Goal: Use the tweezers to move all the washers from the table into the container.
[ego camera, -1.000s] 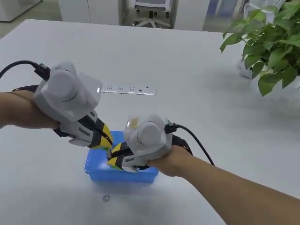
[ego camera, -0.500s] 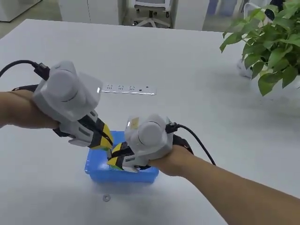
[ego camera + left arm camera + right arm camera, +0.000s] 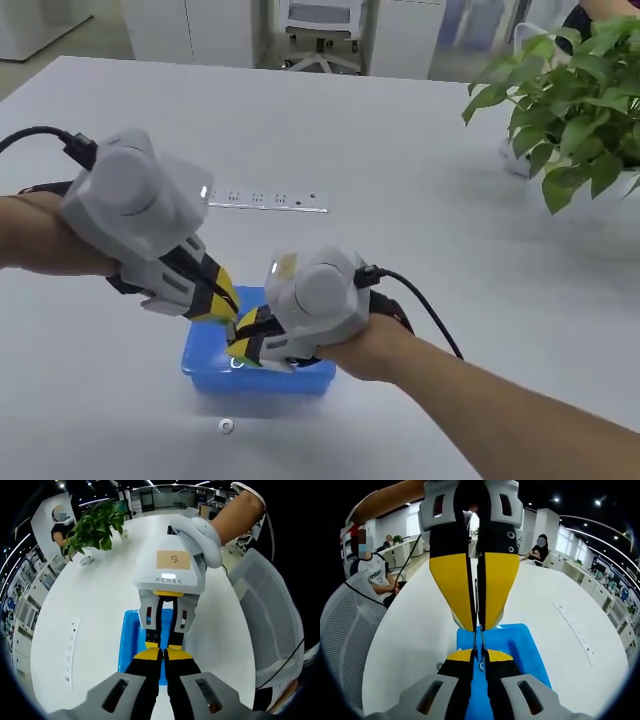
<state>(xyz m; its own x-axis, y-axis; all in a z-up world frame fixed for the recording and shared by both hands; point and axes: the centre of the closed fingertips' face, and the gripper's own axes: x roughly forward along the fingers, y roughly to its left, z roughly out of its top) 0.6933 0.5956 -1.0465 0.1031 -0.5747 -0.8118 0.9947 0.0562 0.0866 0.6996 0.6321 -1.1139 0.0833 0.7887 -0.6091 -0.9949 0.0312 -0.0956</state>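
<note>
I see left gripper [image 3: 220, 303] jaws closed on tweezers [image 3: 476, 615]. Right gripper [image 3: 480, 656] jaws narrow, pinching same tweezers near tip. Washer [image 3: 482, 666] at tip, over blue container [image 3: 262, 378]. Second washer [image 3: 226, 426] on counter [image 3: 420, 230], near container.

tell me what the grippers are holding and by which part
The left gripper pinches tweezers partway along their length between its fingers; a washer sits at their tip over the blue container. Whether the right gripper also grips them cannot be told.
</note>
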